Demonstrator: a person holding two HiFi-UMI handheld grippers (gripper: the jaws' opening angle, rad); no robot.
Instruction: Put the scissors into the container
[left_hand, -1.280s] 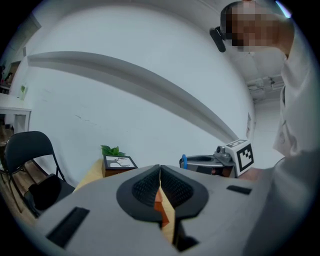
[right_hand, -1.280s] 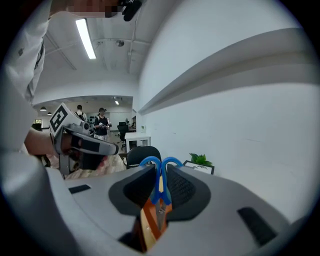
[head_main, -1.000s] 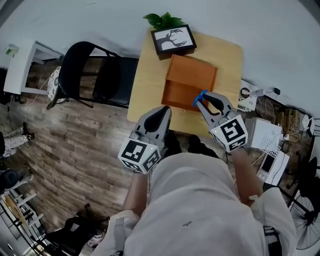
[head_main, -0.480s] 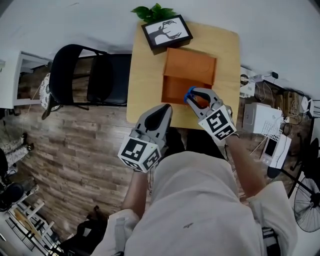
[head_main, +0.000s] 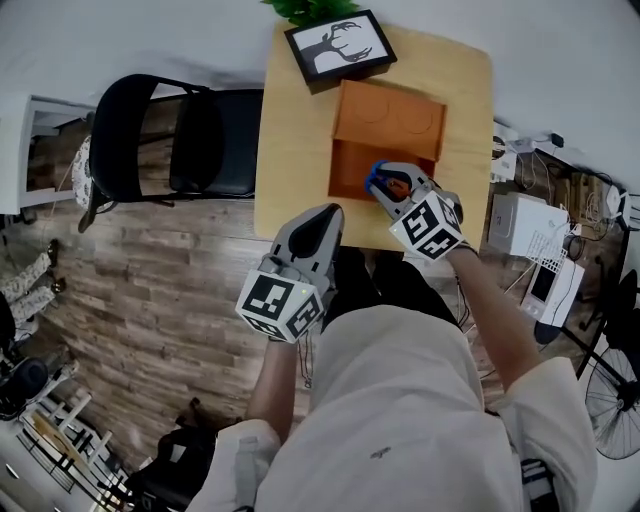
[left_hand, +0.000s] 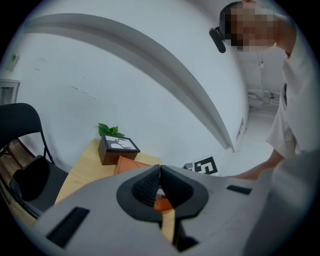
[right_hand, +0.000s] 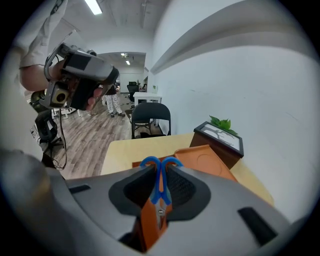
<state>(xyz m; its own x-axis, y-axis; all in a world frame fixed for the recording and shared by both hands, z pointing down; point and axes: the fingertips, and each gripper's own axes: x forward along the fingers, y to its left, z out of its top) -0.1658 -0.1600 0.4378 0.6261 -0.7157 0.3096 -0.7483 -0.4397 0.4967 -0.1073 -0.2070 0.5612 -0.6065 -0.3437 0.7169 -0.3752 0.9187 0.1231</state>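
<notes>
The blue-handled scissors (head_main: 376, 180) hang between the jaws of my right gripper (head_main: 386, 186), which is shut on them over the near right part of the orange container (head_main: 388, 122). In the right gripper view the blue handles (right_hand: 160, 166) stick out past the jaws of my right gripper (right_hand: 159, 181), above the container (right_hand: 204, 161). The container stands on the small wooden table (head_main: 292, 150). My left gripper (head_main: 328, 214) is shut and holds nothing, hovering at the table's near edge. Its closed jaw tips (left_hand: 160, 174) point toward the container (left_hand: 131, 165).
A framed deer picture (head_main: 337, 46) and a green plant (head_main: 308, 8) stand at the table's far end. A black chair (head_main: 160, 140) sits left of the table. White devices and cables (head_main: 525, 228) lie on the floor to the right.
My right gripper has carried the scissors left and forward, from the container's near right corner to over its open compartment. The left gripper has stayed where it was.
</notes>
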